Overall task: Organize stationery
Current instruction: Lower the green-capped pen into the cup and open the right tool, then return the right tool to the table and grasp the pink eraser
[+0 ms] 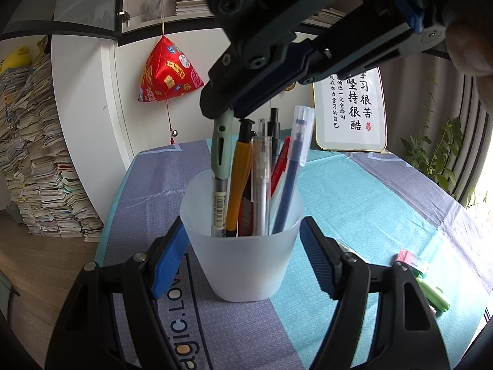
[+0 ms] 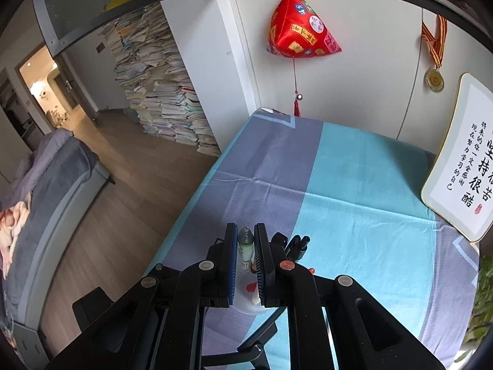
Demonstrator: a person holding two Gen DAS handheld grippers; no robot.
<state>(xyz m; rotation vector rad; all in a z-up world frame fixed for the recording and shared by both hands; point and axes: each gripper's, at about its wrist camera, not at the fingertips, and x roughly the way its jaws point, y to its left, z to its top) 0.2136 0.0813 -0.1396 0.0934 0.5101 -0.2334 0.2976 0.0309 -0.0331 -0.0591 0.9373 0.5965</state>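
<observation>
A frosted white plastic cup [image 1: 243, 265] stands on the tablecloth, and my left gripper [image 1: 242, 231] is shut on it, a blue pad pressing each side. Several pens stand in the cup: an orange one [image 1: 238, 178], a clear one [image 1: 261, 169], a red one [image 1: 280, 166] and a capped blue one [image 1: 295, 154]. My right gripper [image 1: 220, 109] comes down from above and is shut on the top of a pale green pen [image 1: 220, 151] whose lower end is inside the cup. In the right wrist view that green pen [image 2: 246, 242] sits clamped between the pads of the right gripper [image 2: 246, 231], with the cup's rim mostly hidden below.
A pink eraser [image 1: 408, 256] and a light green item [image 1: 431, 296] lie on the cloth to the right. A framed calligraphy board [image 1: 351, 108] leans at the back, a red pyramid ornament [image 1: 166, 71] hangs on the wall, a plant [image 1: 431, 151] stands right, and book stacks [image 1: 37, 154] fill the left.
</observation>
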